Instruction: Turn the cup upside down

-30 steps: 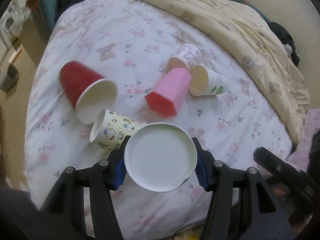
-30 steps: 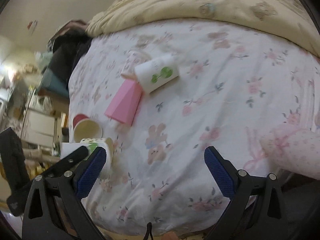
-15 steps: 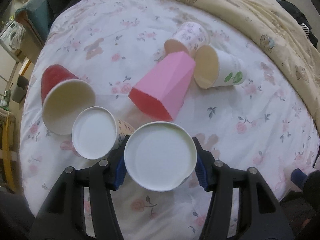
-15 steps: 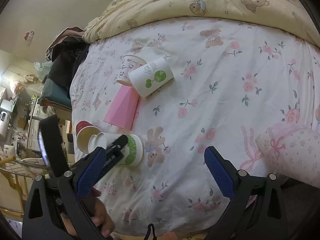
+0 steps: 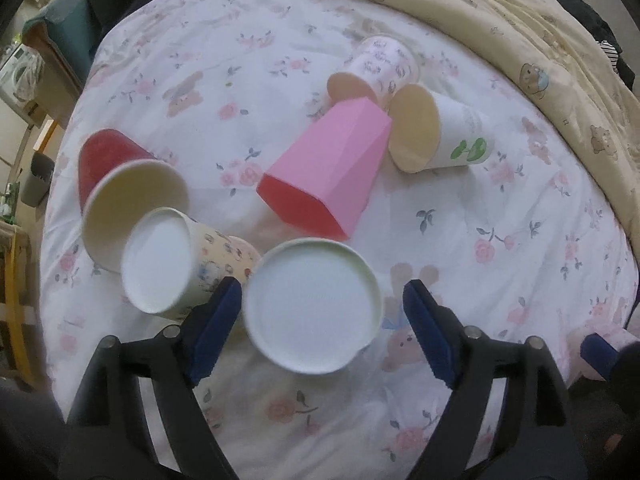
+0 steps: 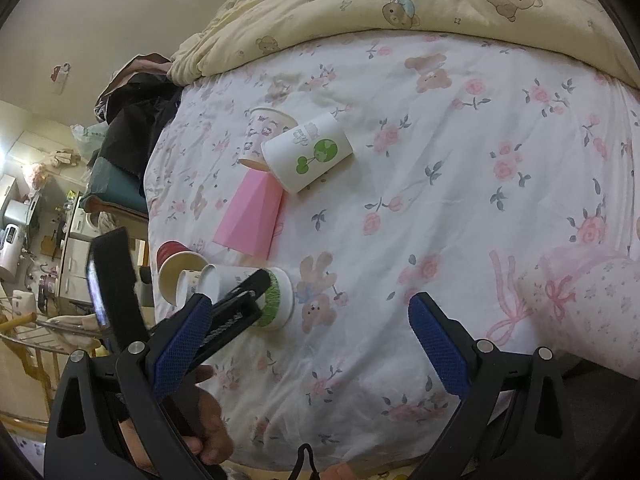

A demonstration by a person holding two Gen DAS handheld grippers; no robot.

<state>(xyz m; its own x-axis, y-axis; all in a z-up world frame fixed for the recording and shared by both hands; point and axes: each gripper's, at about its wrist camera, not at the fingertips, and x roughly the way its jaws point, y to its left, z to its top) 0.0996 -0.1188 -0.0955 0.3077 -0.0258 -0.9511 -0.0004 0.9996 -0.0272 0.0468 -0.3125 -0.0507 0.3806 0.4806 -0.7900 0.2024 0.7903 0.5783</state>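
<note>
Upturned white cup [image 5: 313, 306] on the flowered sheet [image 5: 500, 216], base up, between the spread fingers of the left gripper [image 5: 322, 320].

From the left: red cup [image 5: 116, 176] on its side, mouth toward the camera; cartoon-print cup [image 5: 180, 262] base up, just beside the red one and touching the left blue pad [image 5: 214, 326]; white cup with a green band near its rim, mouth down on the sheet, right pad apart from it, nothing clamped; pink faceted cup [image 5: 332, 168] lying down; behind it a cup with pink writing too blurred to read [image 5: 376, 68]; white cup with a green tree logo [image 5: 440, 134] and small print, unreadable, on its side; cream bear-print quilt [image 5: 500, 20] at far right; right gripper [image 6: 310, 336] wide apart over bare sheet, holding nothing.
</note>
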